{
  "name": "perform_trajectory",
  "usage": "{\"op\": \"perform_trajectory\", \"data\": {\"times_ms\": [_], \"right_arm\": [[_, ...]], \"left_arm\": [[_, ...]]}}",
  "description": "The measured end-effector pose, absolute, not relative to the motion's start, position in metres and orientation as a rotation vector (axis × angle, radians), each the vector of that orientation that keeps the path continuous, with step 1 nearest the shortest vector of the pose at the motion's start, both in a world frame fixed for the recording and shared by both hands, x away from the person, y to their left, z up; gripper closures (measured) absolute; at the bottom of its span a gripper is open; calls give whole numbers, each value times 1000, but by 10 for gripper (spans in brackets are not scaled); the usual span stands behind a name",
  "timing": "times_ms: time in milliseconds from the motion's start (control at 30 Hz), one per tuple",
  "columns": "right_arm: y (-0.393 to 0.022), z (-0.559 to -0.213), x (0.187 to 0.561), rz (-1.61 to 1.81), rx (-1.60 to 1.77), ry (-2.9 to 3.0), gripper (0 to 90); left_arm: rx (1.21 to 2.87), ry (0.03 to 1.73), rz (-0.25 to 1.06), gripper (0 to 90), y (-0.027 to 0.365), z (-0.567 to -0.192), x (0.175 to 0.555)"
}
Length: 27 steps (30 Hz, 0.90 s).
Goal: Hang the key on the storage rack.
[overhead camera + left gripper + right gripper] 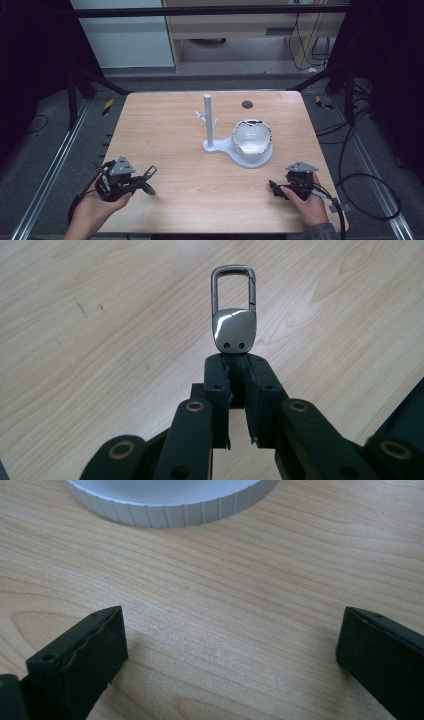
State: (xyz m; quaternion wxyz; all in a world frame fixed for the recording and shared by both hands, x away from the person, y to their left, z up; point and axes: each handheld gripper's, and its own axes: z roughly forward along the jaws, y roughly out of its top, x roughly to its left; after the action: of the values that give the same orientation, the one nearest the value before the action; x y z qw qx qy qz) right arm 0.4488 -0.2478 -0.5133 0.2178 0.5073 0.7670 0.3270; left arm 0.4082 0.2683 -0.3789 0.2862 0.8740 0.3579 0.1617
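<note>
A metal key clip (234, 330) with a carabiner loop sticks out past the tips of my left gripper (237, 362), which is shut on the clip's dark lower end. In the high view the left gripper (141, 182) hovers over the table's near left, the clip (150, 173) pointing right. My right gripper (273, 186) rests at the near right, and its jaws stand wide apart with nothing between them (230, 640). A white stand (207, 122) with a post and small pegs rises mid-table, joined to a round dish (252, 137).
The ribbed white edge of the stand's base (170, 505) lies just ahead of the right gripper. A dark round grommet (247, 104) sits near the table's far edge. Bare wood (165, 135) stretches left of the stand. Cables trail off the right side.
</note>
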Motion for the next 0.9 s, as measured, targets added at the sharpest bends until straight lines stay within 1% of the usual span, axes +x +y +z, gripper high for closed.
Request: {"op": "perform_trajectory", "data": {"times_ms": [367, 667, 900], "right_arm": [[-247, -513, 448, 912, 1407, 2130, 4], [-246, -513, 449, 905, 1408, 2123, 4], [-246, -513, 449, 905, 1409, 2122, 4]], "left_arm": [[2324, 945, 405, 806, 267, -384, 416], [2279, 932, 461, 806, 264, -380, 419], [2218, 943, 473, 804, 260, -377, 423]]}}
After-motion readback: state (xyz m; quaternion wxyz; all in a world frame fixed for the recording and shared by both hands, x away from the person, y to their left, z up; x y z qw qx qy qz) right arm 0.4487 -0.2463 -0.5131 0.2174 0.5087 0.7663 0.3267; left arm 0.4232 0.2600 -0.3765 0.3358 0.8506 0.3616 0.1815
